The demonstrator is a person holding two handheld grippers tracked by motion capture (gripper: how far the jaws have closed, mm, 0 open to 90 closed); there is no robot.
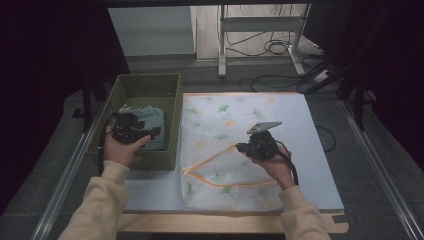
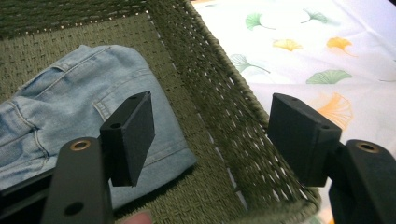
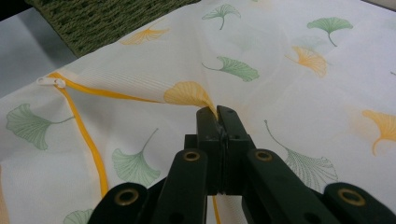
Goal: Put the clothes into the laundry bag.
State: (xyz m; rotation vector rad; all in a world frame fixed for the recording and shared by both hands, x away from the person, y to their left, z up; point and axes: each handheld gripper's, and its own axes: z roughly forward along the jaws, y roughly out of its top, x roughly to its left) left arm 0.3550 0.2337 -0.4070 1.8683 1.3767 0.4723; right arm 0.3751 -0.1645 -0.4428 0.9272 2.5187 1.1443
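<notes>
A white mesh laundry bag (image 1: 235, 150) printed with green and orange ginkgo leaves lies spread over the light counter (image 1: 325, 185), its orange zipper (image 1: 220, 181) running open in a long V across the near half, with the white zipper pull (image 3: 51, 81) lying at the end of the track toward the basket. The right gripper (image 1: 246, 146) is clenched on the bag's upper zipper edge, and in the right gripper view its jaws are pressed together on a pinch of the fabric beside an orange leaf, drawing the cloth up into a small ridge. The person's right hand (image 1: 275, 162) holds that gripper over the middle of the bag. Just left of the bag, touching its edge, stands a green woven basket (image 1: 172, 100), and inside it lies a folded pair of light blue jeans (image 2: 70, 112) on the basket floor. The left gripper (image 1: 156, 131) hangs over the basket's near half in the person's left hand (image 1: 120, 147), released, its jaws standing wide apart; in the left gripper view one jaw is above the jeans and the other above the basket's right wall, neither touching anything. Beyond the counter, cables (image 1: 272, 47) trail on the floor around a white metal stand (image 1: 260, 25)
</notes>
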